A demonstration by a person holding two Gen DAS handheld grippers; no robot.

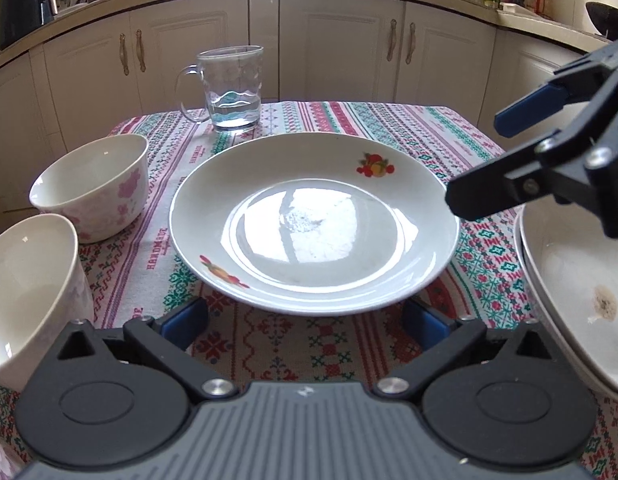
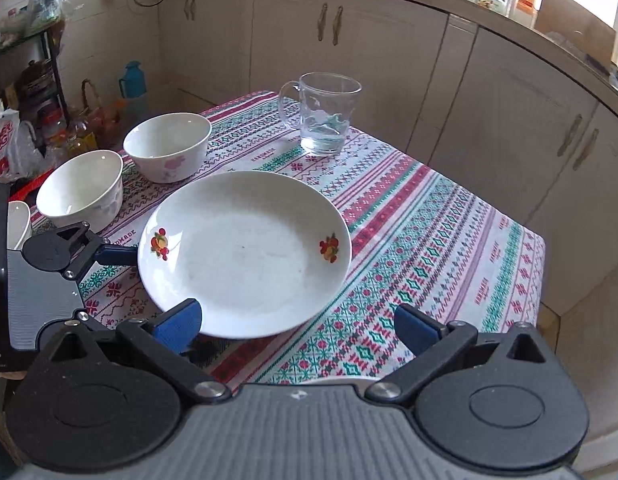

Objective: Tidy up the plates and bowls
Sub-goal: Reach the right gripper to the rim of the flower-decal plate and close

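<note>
Far left on the desk (image 1: 341,344), two bowls (image 1: 93,186) side by side, near each other, not yet stacked. A bit behind, a glass mug (image 1: 233,88) with a little water, well apart from the rest. In the middle, a big white plate (image 1: 313,224) with fruit pictures, flat on the striped cloth (image 2: 429,240), nothing on it. Left gripper (image 1: 309,320) low and just in front of the plate's near rim, jaws spread wide, holding nothing, one blue pad at each side and the rim between them but not pinched. Right gripper (image 2: 297,330) off to the right of the plate, jaws also apart and empty, its left pad (image 2: 181,324) just in front of the rim. Far right, more plates (image 1: 581,300) piled up, the top one with a brown spot, under the right gripper in the left view. Likely step now: take the middle plate and set it on that pile. Best done slow: slide one pad under the rim, close softly, lift level, no tipping. Keep away from the mug so no water spills. Keep the two grippers from bumping. Set down flat, let go only when resting.
</note>
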